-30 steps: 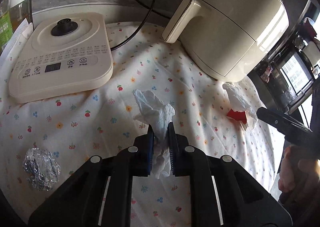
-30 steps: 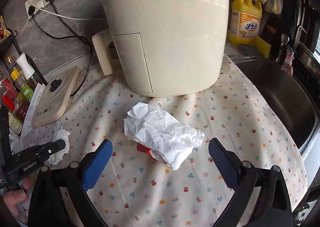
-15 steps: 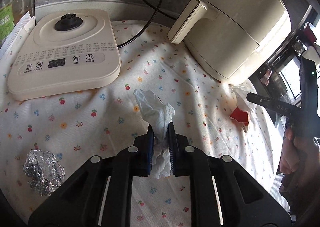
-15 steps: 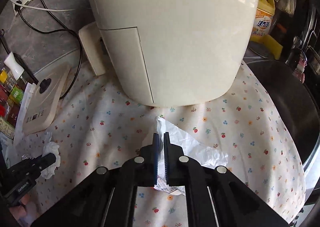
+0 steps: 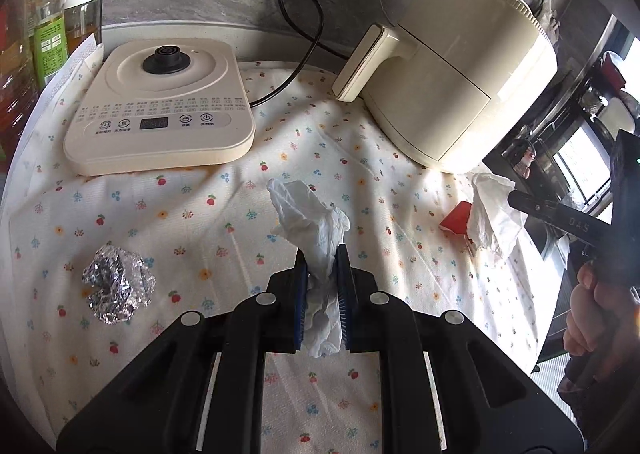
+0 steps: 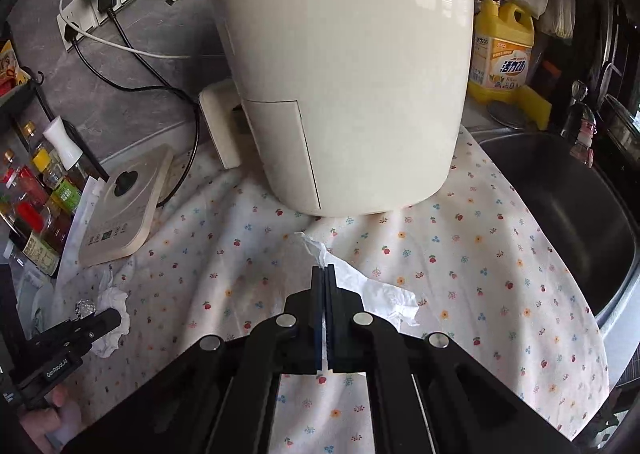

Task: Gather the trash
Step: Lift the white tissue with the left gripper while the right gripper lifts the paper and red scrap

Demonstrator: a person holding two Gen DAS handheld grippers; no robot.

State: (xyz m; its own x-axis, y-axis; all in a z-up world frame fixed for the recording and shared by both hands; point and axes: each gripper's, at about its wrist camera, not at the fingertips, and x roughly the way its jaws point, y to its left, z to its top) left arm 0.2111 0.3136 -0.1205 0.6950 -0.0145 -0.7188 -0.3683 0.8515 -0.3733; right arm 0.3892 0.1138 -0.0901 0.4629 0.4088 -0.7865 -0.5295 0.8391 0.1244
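Note:
My left gripper (image 5: 322, 254) is shut on a crumpled white tissue (image 5: 310, 214) and holds it above the floral cloth (image 5: 192, 214). A crumpled foil ball (image 5: 118, 290) lies on the cloth to its left. My right gripper (image 6: 324, 268) is shut on a white paper wrapper (image 6: 372, 290) in front of the air fryer. In the left wrist view that wrapper (image 5: 492, 214) hangs from the right gripper's fingers (image 5: 556, 214), with a red scrap (image 5: 456, 218) beside it. The left gripper and its tissue (image 6: 112, 310) show at the lower left of the right wrist view.
A cream air fryer (image 6: 344, 74) stands at the back. A flat cream cooker base (image 5: 160, 114) sits at the left, with black cords behind. Bottles (image 6: 36, 190) line the left edge. A dark sink (image 6: 560, 214) and a yellow detergent bottle (image 6: 500, 50) are at the right.
My right gripper went from wide open around the wrapper to shut on it and has lifted it a little. My left gripper stays shut on the tissue and has drawn back slightly.

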